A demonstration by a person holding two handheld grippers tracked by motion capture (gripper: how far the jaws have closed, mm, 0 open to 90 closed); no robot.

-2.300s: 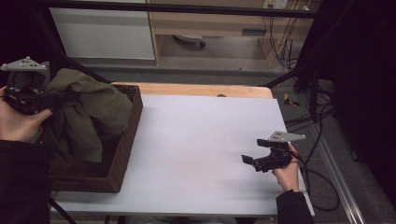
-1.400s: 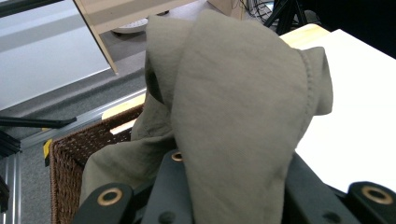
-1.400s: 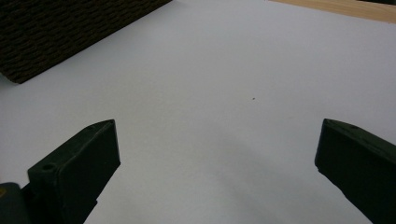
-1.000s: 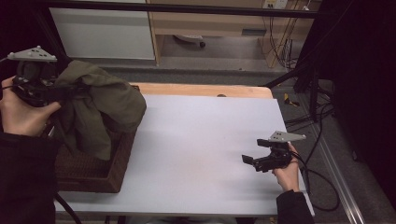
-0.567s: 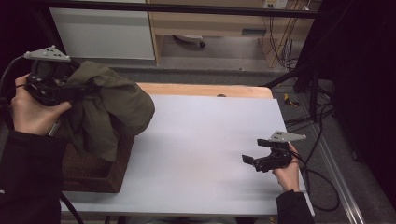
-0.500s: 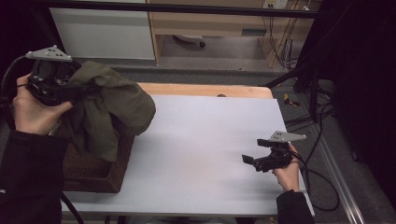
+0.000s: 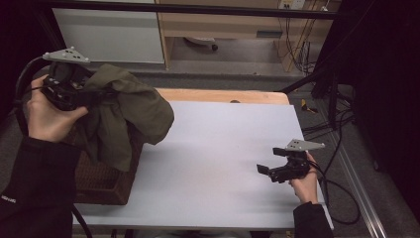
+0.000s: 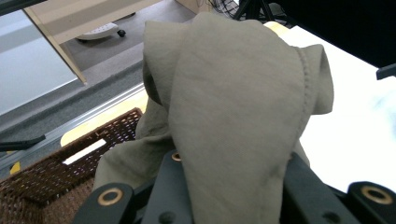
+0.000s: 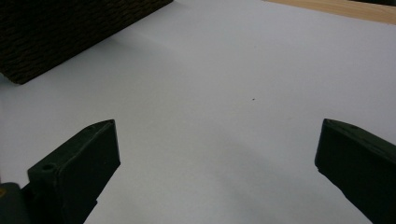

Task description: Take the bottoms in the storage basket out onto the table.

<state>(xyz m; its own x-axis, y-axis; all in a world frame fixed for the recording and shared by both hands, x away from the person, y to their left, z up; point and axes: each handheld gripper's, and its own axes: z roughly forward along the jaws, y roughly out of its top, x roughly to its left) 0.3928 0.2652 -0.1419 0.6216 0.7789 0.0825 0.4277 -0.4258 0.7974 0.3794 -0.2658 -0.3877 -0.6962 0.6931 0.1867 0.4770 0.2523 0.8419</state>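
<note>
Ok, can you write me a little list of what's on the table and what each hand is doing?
left gripper: shut on the olive cloth, holding it up above the basket
olive cloth: hangs down, its lower part in the basket
basket: dark wicker, at the table's left edge
right gripper: open, nothing between its jaws, low over the table
table: white top

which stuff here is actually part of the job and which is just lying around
In the job:
olive cloth, gripped by the left gripper
wicker basket under it
white table
right gripper, open, empty

Lying about:
cables on the floor
white cabinet
</note>
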